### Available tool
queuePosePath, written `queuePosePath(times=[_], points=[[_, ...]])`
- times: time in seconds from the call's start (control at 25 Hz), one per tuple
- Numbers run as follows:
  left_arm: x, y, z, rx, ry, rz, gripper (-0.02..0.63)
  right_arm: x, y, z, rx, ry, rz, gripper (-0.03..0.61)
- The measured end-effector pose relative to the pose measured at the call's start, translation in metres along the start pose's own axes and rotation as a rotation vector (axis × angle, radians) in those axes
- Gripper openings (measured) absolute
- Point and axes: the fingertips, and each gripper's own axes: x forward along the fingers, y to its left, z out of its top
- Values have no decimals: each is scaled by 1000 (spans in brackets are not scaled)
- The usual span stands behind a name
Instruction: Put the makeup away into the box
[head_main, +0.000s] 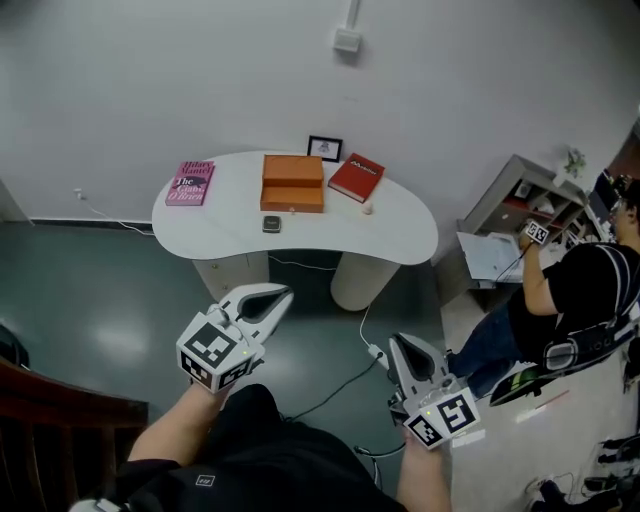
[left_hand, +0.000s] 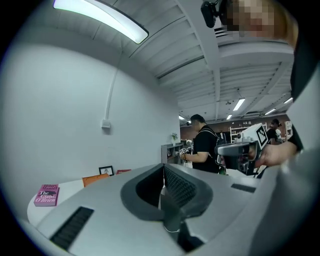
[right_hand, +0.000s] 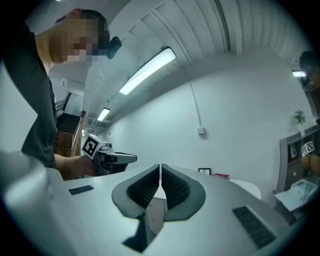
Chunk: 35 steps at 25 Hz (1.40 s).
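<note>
An orange box stands on the white table far ahead of me. A small dark compact lies in front of the box, and a small pale round item lies to its right. Both grippers hang well short of the table, above the floor. My left gripper is shut with nothing between its jaws, which meet in the left gripper view. My right gripper is shut too and holds nothing; its ribbed pads touch in the right gripper view.
On the table are also a pink book, a red book and a small framed picture. A person in black sits at the right by a grey shelf. A cable runs over the floor. Dark wooden furniture stands at lower left.
</note>
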Motion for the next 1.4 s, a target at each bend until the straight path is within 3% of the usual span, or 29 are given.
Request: queuePosePath(times=[0.4, 0.68, 0.96, 1.12, 1.4], points=[[38, 19, -19, -40, 32, -1, 14, 22, -30, -25, 126, 5, 21, 38], [92, 93, -24, -78, 32, -30, 14, 92, -66, -46, 184, 91, 9, 40], [131, 194, -22, -106, 27, -47, 14, 192, -111, -43, 199, 131, -30, 40], [143, 238, -18, -82, 21, -55, 14, 244, -120, -40, 203, 136, -26, 40], [161, 264, -29, -109, 40, -85, 14, 281, -133, -55, 238, 147, -16, 40]])
